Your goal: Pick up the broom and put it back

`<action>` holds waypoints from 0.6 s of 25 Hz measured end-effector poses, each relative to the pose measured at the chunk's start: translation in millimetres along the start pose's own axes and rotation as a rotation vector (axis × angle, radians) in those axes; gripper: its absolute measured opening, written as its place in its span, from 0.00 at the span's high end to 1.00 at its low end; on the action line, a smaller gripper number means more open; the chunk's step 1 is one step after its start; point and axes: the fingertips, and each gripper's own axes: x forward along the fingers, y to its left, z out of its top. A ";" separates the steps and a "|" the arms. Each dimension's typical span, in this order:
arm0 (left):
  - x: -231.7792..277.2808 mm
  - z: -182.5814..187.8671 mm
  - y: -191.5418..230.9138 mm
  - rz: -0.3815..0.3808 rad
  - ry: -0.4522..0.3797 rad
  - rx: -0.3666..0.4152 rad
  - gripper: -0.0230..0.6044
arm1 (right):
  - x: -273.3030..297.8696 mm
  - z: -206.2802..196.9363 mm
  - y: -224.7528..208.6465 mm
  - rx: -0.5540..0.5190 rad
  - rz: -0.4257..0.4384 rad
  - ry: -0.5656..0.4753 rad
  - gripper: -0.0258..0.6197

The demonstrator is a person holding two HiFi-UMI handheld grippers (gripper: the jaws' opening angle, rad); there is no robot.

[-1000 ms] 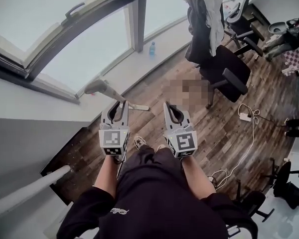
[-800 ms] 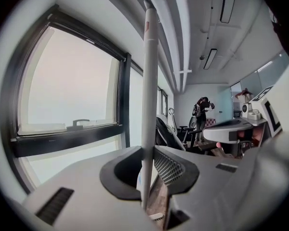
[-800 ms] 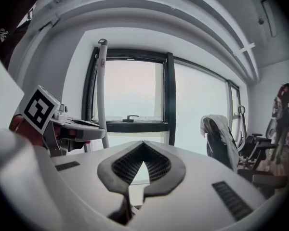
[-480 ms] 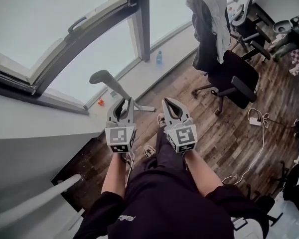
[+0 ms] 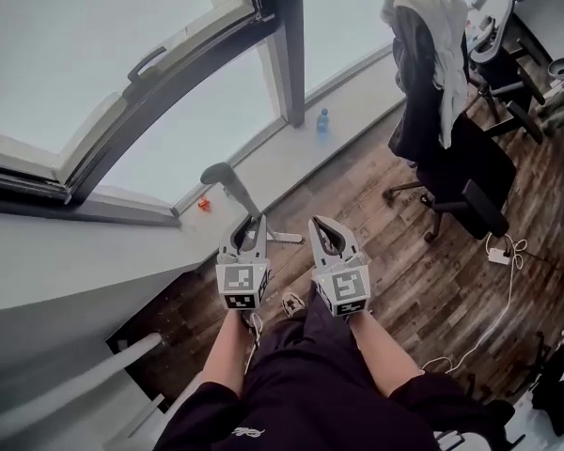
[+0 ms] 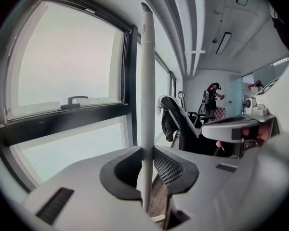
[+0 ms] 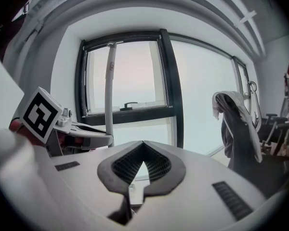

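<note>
Though unreadable, reddish mark (image 6: 144, 29) on broom (image 6: 147, 105)

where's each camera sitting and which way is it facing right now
Head view: on the person's head, looking steeply down at floor and window; forearms, legs, left gripper, right gripper show.
Left gripper view: on the left gripper, facing the window, jaws shut on the broom handle.
Right gripper view: on the right gripper, facing the window, jaws shut, empty; left gripper at its left.
Shared: both gripper views show broom handle and draped chair.
</note>
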 end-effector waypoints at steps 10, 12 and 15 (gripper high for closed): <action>107.3 -8.5 20.0 -0.013 0.080 -0.007 0.84 | 63.4 -8.8 -75.7 0.064 -0.021 0.029 0.93; 134.3 -6.1 22.7 -0.030 0.091 0.007 0.84 | 75.1 -7.2 -91.5 0.074 -0.031 0.027 0.93; 178.4 2.0 29.6 -0.044 0.090 0.014 0.84 | 95.8 -6.5 -115.3 0.058 -0.033 0.030 0.93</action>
